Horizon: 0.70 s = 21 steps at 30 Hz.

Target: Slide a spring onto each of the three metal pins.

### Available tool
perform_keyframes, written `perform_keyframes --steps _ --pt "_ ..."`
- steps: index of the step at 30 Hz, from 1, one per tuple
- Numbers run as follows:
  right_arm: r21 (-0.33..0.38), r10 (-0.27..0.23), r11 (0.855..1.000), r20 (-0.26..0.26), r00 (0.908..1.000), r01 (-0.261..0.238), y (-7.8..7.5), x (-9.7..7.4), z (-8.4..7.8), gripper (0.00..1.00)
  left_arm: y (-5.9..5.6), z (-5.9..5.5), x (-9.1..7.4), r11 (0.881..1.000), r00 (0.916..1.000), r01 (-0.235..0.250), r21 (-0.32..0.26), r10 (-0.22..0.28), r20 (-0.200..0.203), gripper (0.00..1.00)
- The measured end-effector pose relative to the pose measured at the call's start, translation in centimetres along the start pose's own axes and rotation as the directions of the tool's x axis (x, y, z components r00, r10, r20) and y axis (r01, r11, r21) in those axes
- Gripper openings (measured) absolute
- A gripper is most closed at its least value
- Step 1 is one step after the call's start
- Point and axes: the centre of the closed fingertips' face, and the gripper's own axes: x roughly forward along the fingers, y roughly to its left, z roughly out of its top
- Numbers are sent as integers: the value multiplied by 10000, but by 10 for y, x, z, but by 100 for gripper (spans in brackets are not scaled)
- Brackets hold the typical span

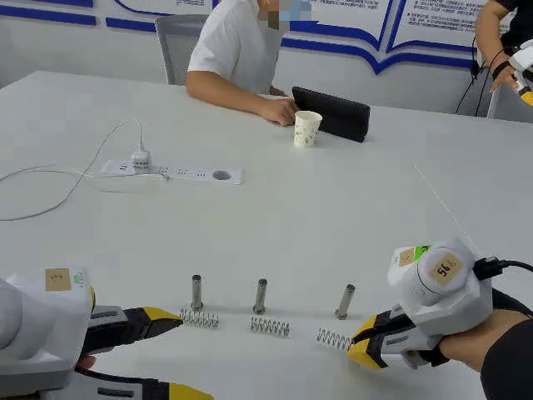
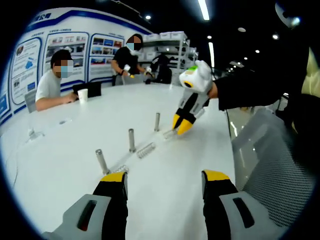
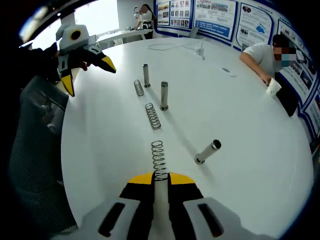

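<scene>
The right gripper (image 1: 360, 346), with yellow-tipped black jaws, is pinching the near end of a small silver coil spring (image 1: 333, 338), its jaws pressing nearly together on the wire. That spring is lying on the white tabletop (image 1: 333, 208), right of the middle upright metal pin (image 1: 261, 296) and just in front of the right pin (image 1: 345, 302). The left gripper (image 1: 191, 357) is hovering left of the middle pin, its jaws standing wide apart and gripping nothing, near the left spring (image 1: 200, 318) lying by the left pin (image 1: 196, 292). A third spring (image 1: 270, 327) is lying just in front of the middle pin.
</scene>
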Motion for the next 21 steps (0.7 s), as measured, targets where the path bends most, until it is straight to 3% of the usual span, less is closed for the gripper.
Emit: perform_keyframes --steps 9,21 --pt "-538 404 9977 -33 9992 -405 17 0 16 11 -3 6 14 9982 9988 456 382 -450 -167 59" --pt "-1193 895 9888 -30 9960 -893 38 -1 35 11 -13 4 34 9919 9937 1060 704 -1031 -438 55"
